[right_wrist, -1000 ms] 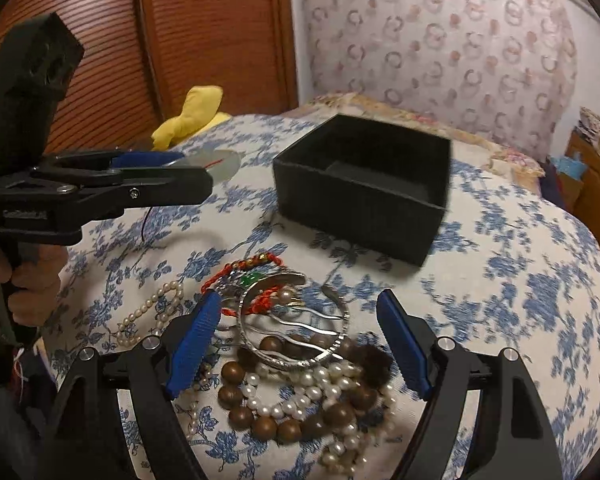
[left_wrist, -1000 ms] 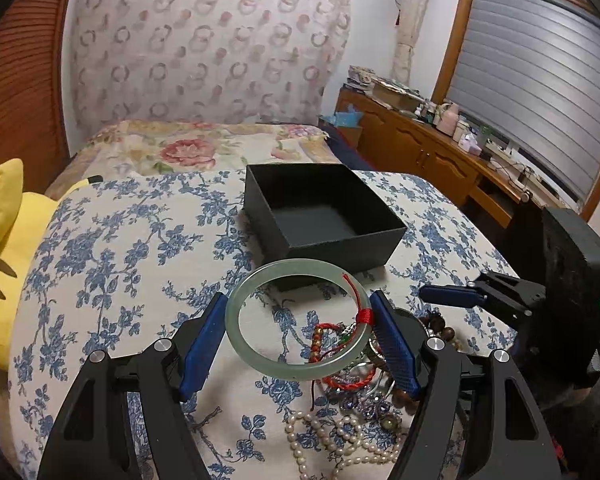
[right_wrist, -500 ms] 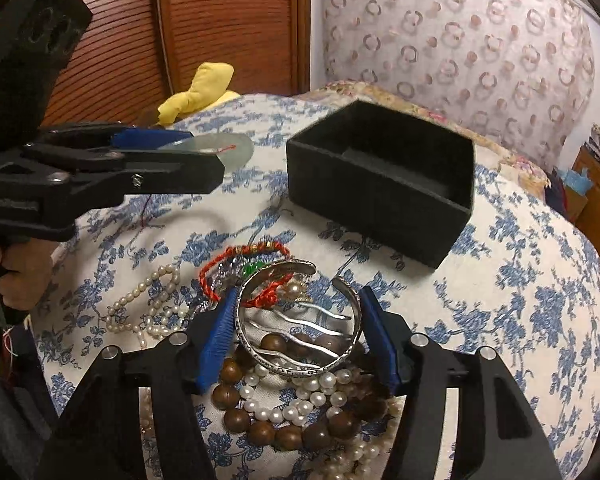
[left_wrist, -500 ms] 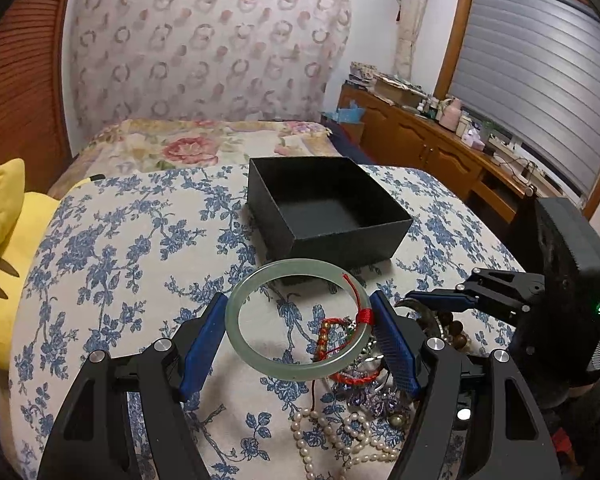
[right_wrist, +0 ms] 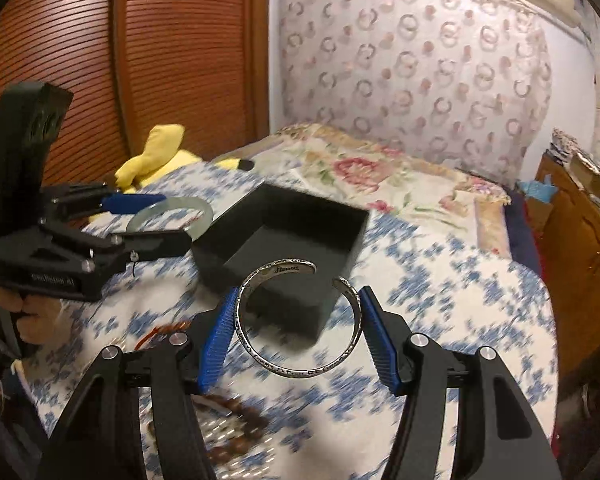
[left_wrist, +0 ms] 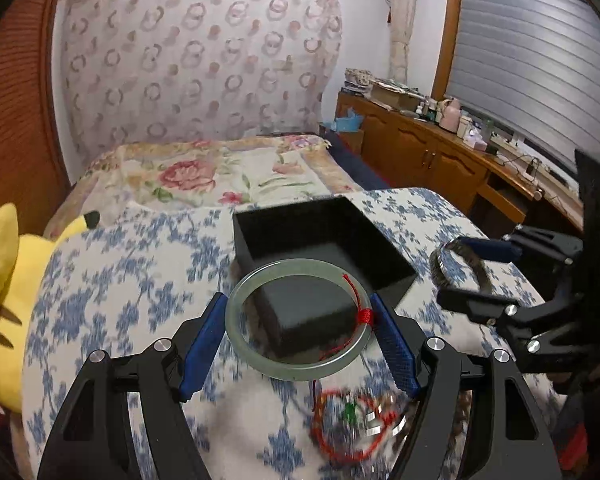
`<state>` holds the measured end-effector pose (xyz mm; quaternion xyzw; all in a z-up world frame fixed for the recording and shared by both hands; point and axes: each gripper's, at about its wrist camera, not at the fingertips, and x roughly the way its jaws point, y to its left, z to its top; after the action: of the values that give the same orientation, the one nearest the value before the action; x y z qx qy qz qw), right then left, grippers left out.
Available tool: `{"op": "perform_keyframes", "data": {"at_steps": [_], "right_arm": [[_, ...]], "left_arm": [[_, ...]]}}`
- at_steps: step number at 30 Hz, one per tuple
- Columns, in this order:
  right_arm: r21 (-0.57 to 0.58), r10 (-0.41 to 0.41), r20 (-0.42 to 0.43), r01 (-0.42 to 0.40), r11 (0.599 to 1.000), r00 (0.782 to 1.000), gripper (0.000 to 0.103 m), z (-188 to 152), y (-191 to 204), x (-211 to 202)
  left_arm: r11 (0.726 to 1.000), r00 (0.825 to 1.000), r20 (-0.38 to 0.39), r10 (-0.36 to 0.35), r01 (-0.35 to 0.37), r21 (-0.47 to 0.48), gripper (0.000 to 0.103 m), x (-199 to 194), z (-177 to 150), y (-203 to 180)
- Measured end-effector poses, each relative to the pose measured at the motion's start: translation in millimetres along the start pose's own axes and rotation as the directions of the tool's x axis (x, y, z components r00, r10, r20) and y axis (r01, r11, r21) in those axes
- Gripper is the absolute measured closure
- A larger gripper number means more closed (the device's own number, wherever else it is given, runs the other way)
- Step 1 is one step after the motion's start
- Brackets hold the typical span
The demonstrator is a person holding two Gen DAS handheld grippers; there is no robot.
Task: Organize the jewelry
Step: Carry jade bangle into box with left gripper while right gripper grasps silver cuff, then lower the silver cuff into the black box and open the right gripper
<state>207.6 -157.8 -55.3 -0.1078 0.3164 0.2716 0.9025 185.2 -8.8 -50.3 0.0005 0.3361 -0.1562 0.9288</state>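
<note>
At centre frame of the left wrist view, the left gripper (left_wrist: 298, 318) pinched one pale green bangle (left_wrist: 298, 320) by its outer rim, a red thread tied on its right side. At centre of the right wrist view, the right gripper (right_wrist: 298, 326) was clamped on one open silver cuff (right_wrist: 298, 320); its jaws had just closed in on it, and both pads pressed the band. Both pieces hung clear above the blue-floral bedspread (left_wrist: 112, 280), just short of the single black box (right_wrist: 284, 236), which sat open and looked empty.

Judged step: carrying both pieces to the box. To do it well, each ring should be brought fully over the opening, kept about level, and lowered inside before the gripper spreads; the two grippers converge on one small box, so staggered release would avoid a clash. The cuff's gap faced the box, so a loose grip could let it twist.

Count: two grippers, two held bracelets, one box. Remaining jewelry lay blurred at lower frame: a red beaded strand (left_wrist: 352, 420) and brown beads (right_wrist: 236, 428); the exact number could not be told
</note>
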Motion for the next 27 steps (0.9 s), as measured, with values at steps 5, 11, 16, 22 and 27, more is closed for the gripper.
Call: {"op": "perform_keyframes", "data": {"at_steps": [5, 11, 16, 22, 27], "right_arm": [[0.026, -0.012, 0.013, 0.012, 1.0, 1.0, 0.04, 12.8, -21.9, 6.0], [0.048, -0.017, 0.008, 0.016, 0.999, 1.0, 0.04, 20.5, -32.2, 20.6], [0.059, -0.008, 0.006, 0.007, 0.998, 1.0, 0.04, 25.1, -37.1, 26.8], [0.047, 0.001, -0.01, 0.0, 0.999, 1.0, 0.04, 32.0, -35.7, 39.7], [0.014, 0.019, -0.019, -0.019, 1.0, 1.0, 0.04, 40.5, -25.1, 57.0]], "left_arm": [[1.0, 1.0, 0.001, 0.0, 0.0, 0.016, 0.034, 17.5, 18.5, -6.3], [1.0, 0.999, -0.035, -0.006, 0.006, 0.009, 0.034, 45.4, 22.7, -6.5], [1.0, 0.999, -0.043, -0.004, 0.005, 0.006, 0.034, 53.1, 22.4, -6.1], [1.0, 1.0, -0.007, -0.004, 0.004, -0.015, 0.025, 46.4, 22.9, 2.9], [0.999, 0.998, 0.035, 0.046, -0.045, -0.024, 0.016, 32.2, 23.8, 17.1]]}}
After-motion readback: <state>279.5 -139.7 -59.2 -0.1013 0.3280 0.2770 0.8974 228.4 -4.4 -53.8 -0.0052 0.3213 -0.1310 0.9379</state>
